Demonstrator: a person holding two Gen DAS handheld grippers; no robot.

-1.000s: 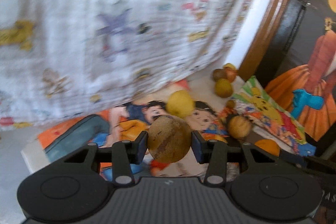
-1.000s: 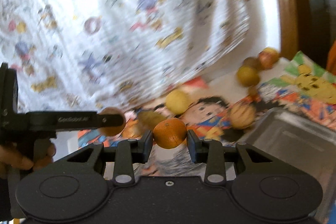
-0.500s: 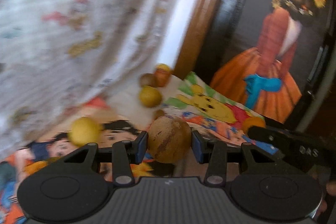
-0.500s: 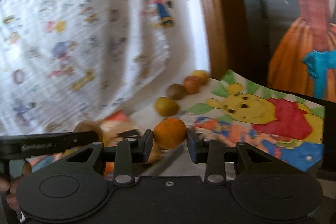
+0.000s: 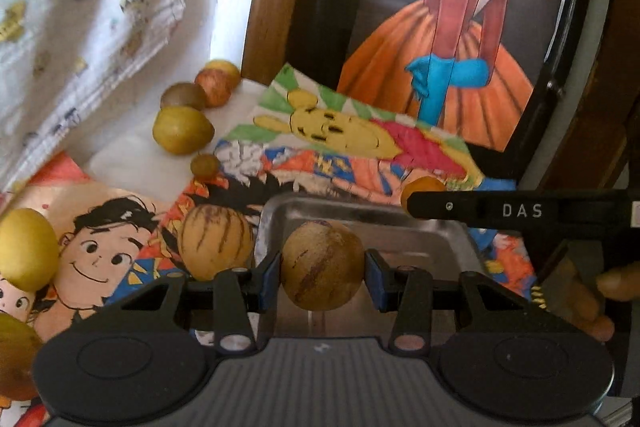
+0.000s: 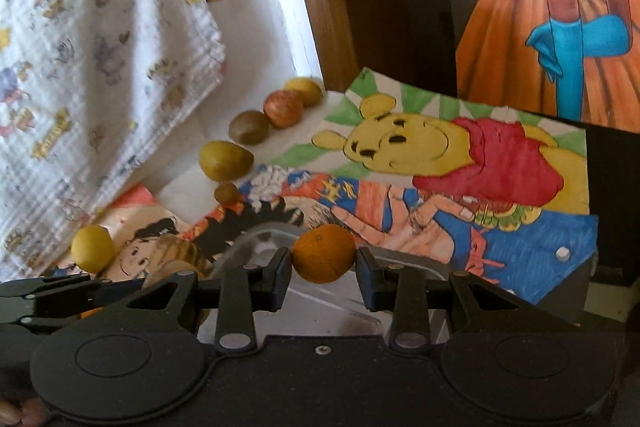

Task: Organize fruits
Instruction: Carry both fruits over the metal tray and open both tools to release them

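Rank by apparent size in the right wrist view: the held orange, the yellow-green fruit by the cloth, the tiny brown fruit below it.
1. Orange, though it looks bigger partly because it sits close to the camera.
2. Yellow-green fruit.
3. Tiny brown fruit, clearly smallest.

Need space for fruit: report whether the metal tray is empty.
Empty where visible: metal tray shows a bare floor; brown fruit is held above by the left tool.

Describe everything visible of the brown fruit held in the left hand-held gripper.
The brown fruit is round, dull tan-brown with darker reddish streaks and a matte, slightly rough skin. It looks whole and undamaged. The left hand-held gripper clamps it at its two sides, one blue-edged pad on each, and nothing else touches it. It hangs over the metal tray, which looks empty beneath it. Its underside is hidden.
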